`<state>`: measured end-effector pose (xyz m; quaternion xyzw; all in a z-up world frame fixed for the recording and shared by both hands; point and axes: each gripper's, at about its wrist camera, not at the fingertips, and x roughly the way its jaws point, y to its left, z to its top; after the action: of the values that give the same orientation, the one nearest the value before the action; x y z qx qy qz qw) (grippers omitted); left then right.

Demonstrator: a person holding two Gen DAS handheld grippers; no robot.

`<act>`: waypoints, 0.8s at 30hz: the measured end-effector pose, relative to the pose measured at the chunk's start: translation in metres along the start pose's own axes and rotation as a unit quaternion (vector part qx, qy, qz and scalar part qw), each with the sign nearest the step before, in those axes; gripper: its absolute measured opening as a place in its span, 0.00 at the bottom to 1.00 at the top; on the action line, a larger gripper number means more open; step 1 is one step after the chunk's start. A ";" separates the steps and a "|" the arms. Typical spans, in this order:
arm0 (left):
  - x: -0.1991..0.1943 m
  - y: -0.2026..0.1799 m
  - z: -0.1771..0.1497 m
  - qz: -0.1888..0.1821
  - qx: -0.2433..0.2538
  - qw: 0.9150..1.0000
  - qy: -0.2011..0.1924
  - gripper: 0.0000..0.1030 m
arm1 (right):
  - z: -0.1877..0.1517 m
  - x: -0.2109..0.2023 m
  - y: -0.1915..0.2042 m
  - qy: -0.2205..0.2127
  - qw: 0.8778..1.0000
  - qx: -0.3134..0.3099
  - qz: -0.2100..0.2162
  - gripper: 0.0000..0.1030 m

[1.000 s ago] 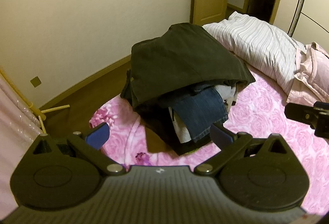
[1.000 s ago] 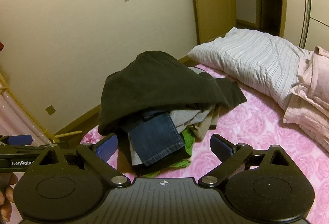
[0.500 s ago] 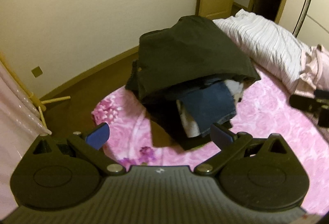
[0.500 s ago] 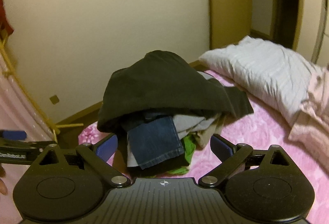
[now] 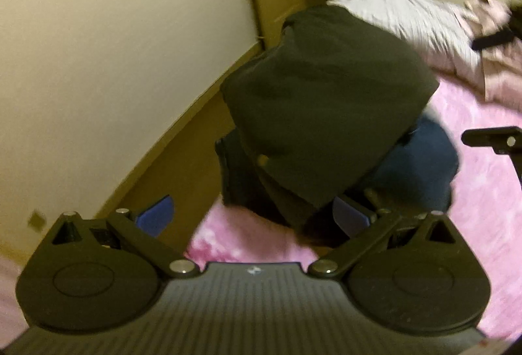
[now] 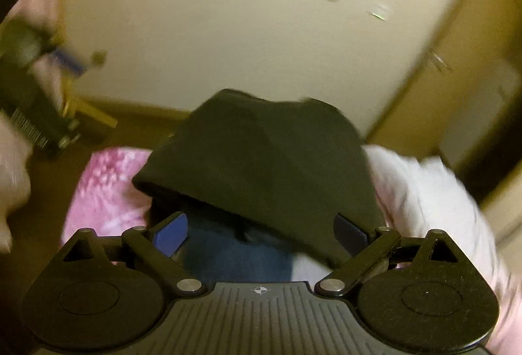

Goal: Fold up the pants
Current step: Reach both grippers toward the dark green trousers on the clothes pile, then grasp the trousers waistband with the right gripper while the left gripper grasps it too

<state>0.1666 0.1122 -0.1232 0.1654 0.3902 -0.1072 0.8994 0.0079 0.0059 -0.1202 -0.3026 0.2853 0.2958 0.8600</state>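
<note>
A heap of clothes lies near the corner of the bed, topped by dark olive-black pants. Blue jeans stick out from under them. My left gripper is open, just short of the heap's near left edge, with nothing between its blue pads. My right gripper is also open, close above the jeans and the hem of the dark pants, not touching them as far as I can tell. Both views are blurred by motion.
The bed has a pink rose-patterned cover. A striped white pillow and a pink quilt lie behind the heap. The cream wall, a wooden door and brown floor are left of the bed.
Both grippers have moved in close to the heap, which now fills much more of each view. The right gripper has swung left. Both stay open.
</note>
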 end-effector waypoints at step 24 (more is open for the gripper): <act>0.081 0.061 -0.022 -0.109 0.067 0.991 -0.037 0.99 | 0.049 0.109 0.028 -0.018 0.988 -0.138 0.069 0.23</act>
<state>0.2255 0.1717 -0.1839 0.1775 0.3643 -0.2360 0.8832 0.0768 0.0940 -0.1712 -0.3927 0.2461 0.3962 0.7926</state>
